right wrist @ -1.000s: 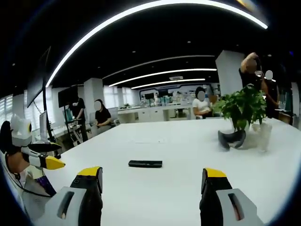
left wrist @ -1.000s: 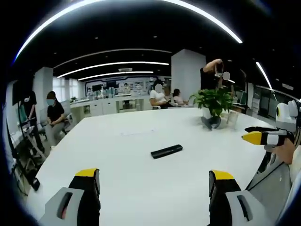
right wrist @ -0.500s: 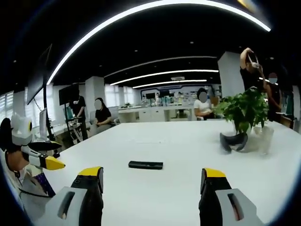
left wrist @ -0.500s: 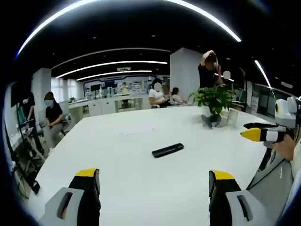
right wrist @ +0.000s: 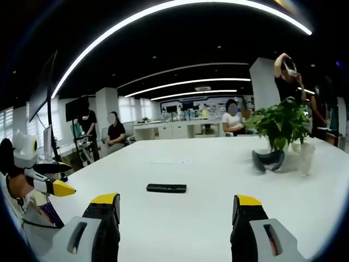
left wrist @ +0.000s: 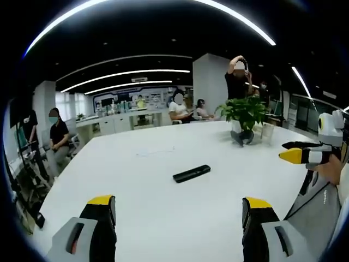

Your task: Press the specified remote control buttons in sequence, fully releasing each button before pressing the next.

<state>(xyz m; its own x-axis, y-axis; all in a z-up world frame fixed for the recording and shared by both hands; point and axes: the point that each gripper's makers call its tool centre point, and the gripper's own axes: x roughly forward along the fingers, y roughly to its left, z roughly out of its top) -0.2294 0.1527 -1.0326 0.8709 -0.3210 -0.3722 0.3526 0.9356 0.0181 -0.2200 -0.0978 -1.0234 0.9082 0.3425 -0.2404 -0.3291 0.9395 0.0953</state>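
Nothing on the table (left wrist: 163,213) has really moved since a second ago, only the cameras drifted a bit and the person standing behind the plant (left wrist: 245,113) lifted their arms. Remote (left wrist: 191,173) lies flat mid-table, at about 12 o'clock from the left gripper (left wrist: 178,212) and 11 o'clock from the right gripper (right wrist: 177,210). Both grippers have jaws wide apart, holding nothing, well short of the remote
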